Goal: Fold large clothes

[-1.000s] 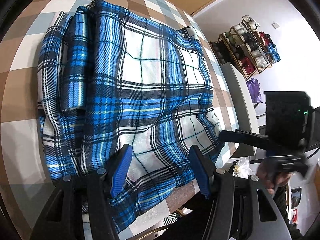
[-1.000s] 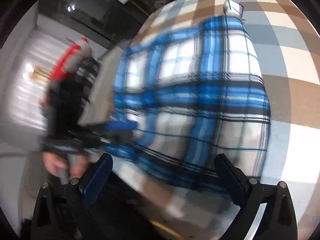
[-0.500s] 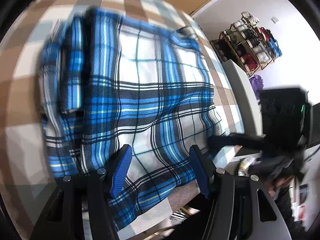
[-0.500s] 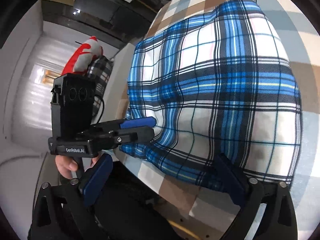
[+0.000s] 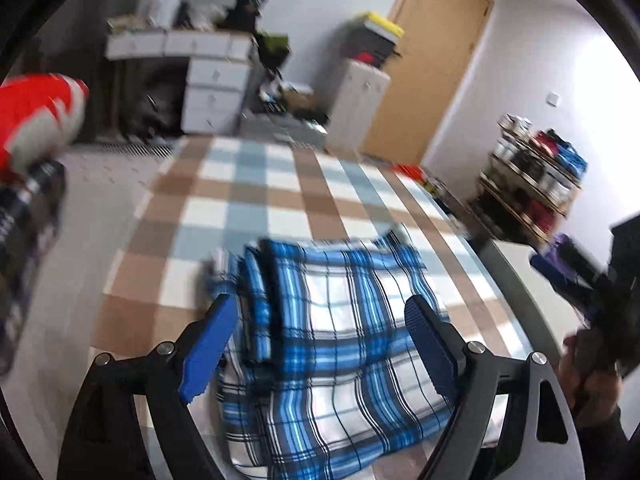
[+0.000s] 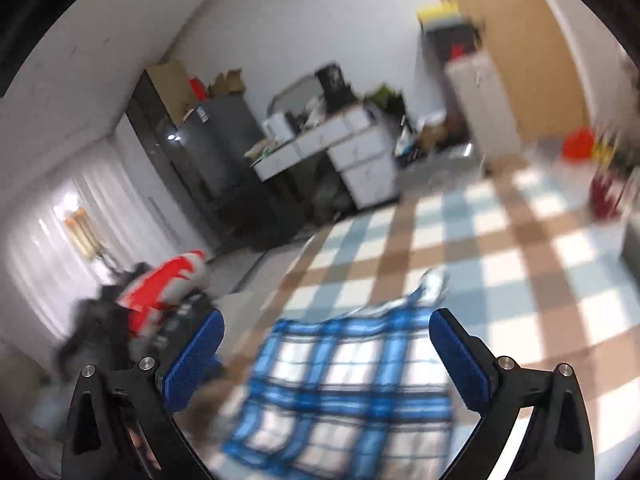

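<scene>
The folded garment is blue, white and black plaid. Under it the counter cloth shows brown, white and pale-blue checks. Both claws have black frames and blue pads. Far right, the door is tan.

The folded garment is woven cloth, matt, in blue, white and black plaid, with soft creases. The table is covered in a smooth checked sheet of brown, white and pale blue with a faint sheen. The left gripper has matt black plastic arms with bright metal screws; its 2 fingers carry ribbed blue pads. The door looks like smooth wood.
</scene>
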`<state>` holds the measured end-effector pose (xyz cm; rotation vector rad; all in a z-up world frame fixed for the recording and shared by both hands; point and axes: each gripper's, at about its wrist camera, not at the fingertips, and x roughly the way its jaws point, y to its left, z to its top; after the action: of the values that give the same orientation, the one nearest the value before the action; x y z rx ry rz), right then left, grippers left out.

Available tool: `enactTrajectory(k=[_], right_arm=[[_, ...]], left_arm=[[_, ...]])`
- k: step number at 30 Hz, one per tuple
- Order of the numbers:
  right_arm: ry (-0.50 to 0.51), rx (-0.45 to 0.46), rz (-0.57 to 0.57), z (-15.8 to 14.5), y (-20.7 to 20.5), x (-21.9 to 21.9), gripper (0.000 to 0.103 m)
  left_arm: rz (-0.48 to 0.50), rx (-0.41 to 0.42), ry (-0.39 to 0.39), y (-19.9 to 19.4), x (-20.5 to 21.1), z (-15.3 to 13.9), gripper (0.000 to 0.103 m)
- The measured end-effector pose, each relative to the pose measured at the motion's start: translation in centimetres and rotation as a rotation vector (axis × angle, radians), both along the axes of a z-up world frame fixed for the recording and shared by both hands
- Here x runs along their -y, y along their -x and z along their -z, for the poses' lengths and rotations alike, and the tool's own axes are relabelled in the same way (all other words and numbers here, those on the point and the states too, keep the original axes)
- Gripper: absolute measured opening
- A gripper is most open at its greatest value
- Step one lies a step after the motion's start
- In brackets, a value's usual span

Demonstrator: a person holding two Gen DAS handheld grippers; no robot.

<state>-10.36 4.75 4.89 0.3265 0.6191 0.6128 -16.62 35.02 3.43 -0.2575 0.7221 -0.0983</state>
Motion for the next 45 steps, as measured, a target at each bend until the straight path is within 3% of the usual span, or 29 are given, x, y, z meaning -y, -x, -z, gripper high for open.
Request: enactTrajectory(k=[3, 8, 14, 22, 45], right_arm=[[0.139, 0.015, 0.06, 1.4, 0.7, -0.8, 0.103], [0.23, 0.002, 0.082, 2.5, 1.1, 0.4, 0.103], [0.258, 0.116, 0.109, 0.7, 2.7, 2.3, 0.103], [0.297, 0.209, 0.091, 0.0, 3.6, 2.3, 0.103], [0.266, 0.208, 0.102, 0.1, 3.5, 2.8, 0.103]], left_arm=[[-0.056, 0.039, -0.117, 0.1, 1.4, 0.1, 0.084], [-0.132, 0.072, -0.279, -0.2, 3.3, 0.3, 0.09], [-0.13, 0.052, -0.228, -1.3, 3.0, 0.7, 0.09], [-0.121, 0.062, -0.289, -0.3, 4.8, 0.3, 0.09], [-0.174, 0.109, -0.292, 0.4, 4.1, -0.4, 0.09]])
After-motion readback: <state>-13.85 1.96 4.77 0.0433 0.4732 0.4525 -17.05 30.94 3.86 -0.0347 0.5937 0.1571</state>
